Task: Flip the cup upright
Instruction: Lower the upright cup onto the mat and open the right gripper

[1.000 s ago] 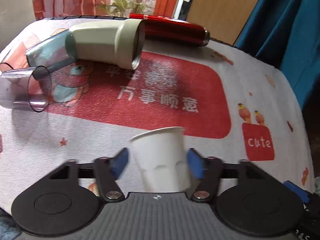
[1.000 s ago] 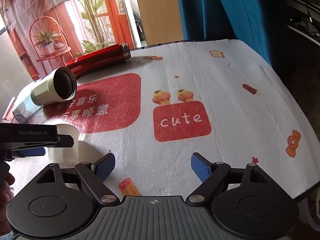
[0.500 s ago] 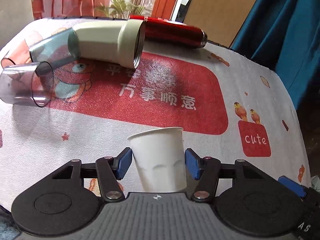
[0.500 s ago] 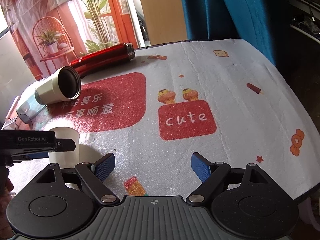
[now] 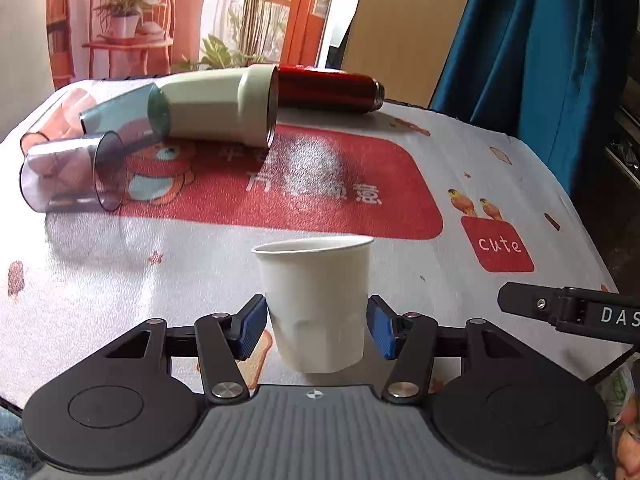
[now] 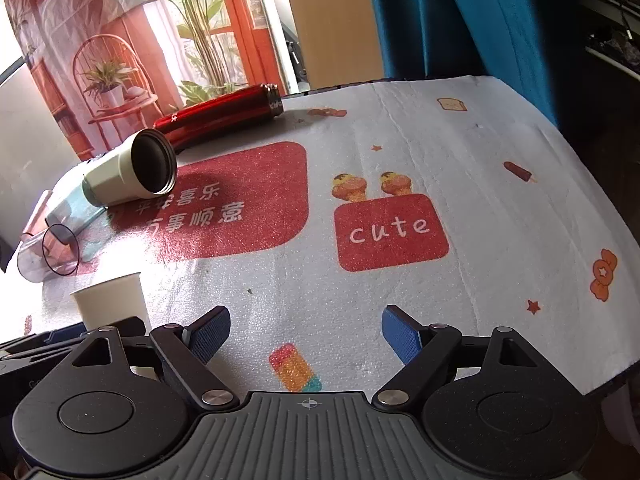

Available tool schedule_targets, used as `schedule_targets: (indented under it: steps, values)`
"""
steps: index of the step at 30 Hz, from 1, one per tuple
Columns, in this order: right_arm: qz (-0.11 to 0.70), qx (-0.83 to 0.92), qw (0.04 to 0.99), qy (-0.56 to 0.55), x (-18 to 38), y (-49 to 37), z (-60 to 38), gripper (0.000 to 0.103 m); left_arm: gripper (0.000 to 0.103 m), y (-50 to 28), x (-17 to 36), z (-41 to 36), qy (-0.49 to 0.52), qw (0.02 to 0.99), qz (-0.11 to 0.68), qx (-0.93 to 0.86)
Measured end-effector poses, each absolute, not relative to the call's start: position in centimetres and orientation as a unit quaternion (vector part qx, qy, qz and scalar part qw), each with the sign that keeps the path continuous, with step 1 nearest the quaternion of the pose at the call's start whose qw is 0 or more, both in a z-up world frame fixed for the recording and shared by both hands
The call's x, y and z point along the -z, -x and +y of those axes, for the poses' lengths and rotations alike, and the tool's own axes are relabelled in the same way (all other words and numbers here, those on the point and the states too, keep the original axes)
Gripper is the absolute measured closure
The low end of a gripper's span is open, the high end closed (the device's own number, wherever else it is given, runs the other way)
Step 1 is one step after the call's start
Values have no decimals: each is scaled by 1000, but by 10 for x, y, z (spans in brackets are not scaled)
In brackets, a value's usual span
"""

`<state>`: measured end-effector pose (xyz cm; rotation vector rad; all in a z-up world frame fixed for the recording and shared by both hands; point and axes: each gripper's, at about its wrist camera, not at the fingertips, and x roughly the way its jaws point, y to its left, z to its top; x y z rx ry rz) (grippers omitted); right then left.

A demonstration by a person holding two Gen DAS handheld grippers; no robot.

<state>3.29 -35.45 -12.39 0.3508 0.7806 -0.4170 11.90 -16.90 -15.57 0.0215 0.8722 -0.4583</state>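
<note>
My left jaws (image 5: 316,326) stand apart around the white paper cup (image 5: 316,304), one blue pad (image 5: 252,330) on each side of its lower wall, and I can make out a thin gap at each pad, so I'm framing it rather than squeezing it. The cup is upright, mouth up, right between my left pads on the bench (image 5: 460,300). My right jaws (image 6: 306,334) are spread wide with nothing between them, just the patterned cover and a printed ice lolly (image 6: 295,368) below the gap. From the right side the paper cup (image 6: 110,300) shows off to the left of those jaws, partly behind the left tool. Well ahead of my left jaws, a cream tumbler (image 5: 218,110) lies on its side, open mouth turned rightward, and a red flask (image 5: 328,88) lies flat just behind it. To the left of the tumbler, a teal clear cup (image 5: 120,114) and a clear grey cup (image 5: 70,176) lie tipped over too. Right of my left jaws, the tip of the other tool (image 5: 568,312) pokes in.
</note>
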Motion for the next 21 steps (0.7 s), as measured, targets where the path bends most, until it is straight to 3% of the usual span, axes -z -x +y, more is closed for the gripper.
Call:
schedule_targets:
  steps: [11,16,21]
  values:
    - [372,195,891,-171,121,-31,-351,22,46,-113,160,-161,-6,855,467,227]
    - [375,189,891,-169,121,-33,-347,22,20,-108,157,-163,-11,849,466,249]
    - [375,187,893,-167,119,-33,-340,22,12,-101,146,-159,-32,856,450,254]
